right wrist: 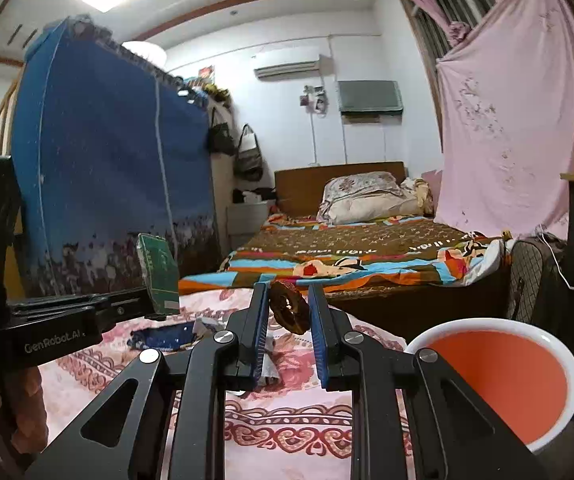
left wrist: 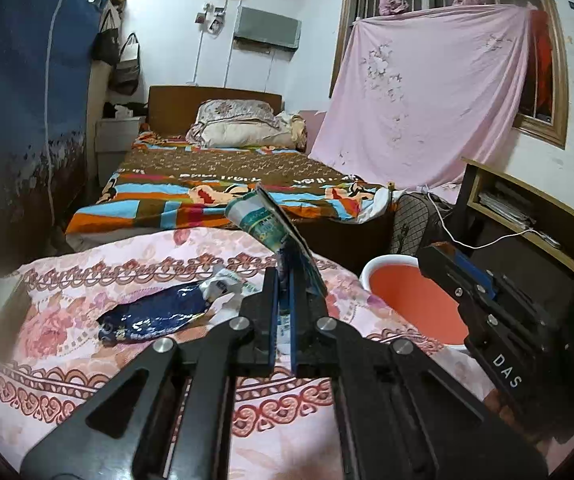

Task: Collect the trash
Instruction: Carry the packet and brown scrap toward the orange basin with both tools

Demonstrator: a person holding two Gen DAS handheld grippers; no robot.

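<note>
in the left wrist view, the left gripper point(left wrist: 285, 280) was clenched on a flattened green and white carton point(left wrist: 275, 232), which stood up and leaned away above its fingers, lifted clear of the pink floral bedspread point(left wrist: 87, 380). on that bedspread, just left of the gripper, lay a crumpled dark blue wrapper point(left wrist: 155, 316) touching a scrap of white paper point(left wrist: 227, 286). to the right, beside the bed's edge and lower, sat the orange bin point(left wrist: 407, 296) with a white rim, and the right gripper's black body reached in over it. in the right wrist view, the right gripper point(right wrist: 287, 312) had its blue pads part way apart, with a small dark brown ring-shaped scrap point(right wrist: 289, 310) between them; whether the pads truly pinched it could not be told, though it hung above the bedspread point(right wrist: 287, 432). the left gripper point(right wrist: 159, 304) showed at the left, gripping the same carton point(right wrist: 158, 272). the bin point(right wrist: 499, 380) sat near, low at the right, and the blue wrapper point(right wrist: 163, 338) lay on the cover behind. judging from this, the step in hand was carrying both pieces to the bin; doing it well would likely mean keeping each grip firm, bringing each piece fully over the rim before letting go, and lowering the tall carton so it could not tip outside.
</note>
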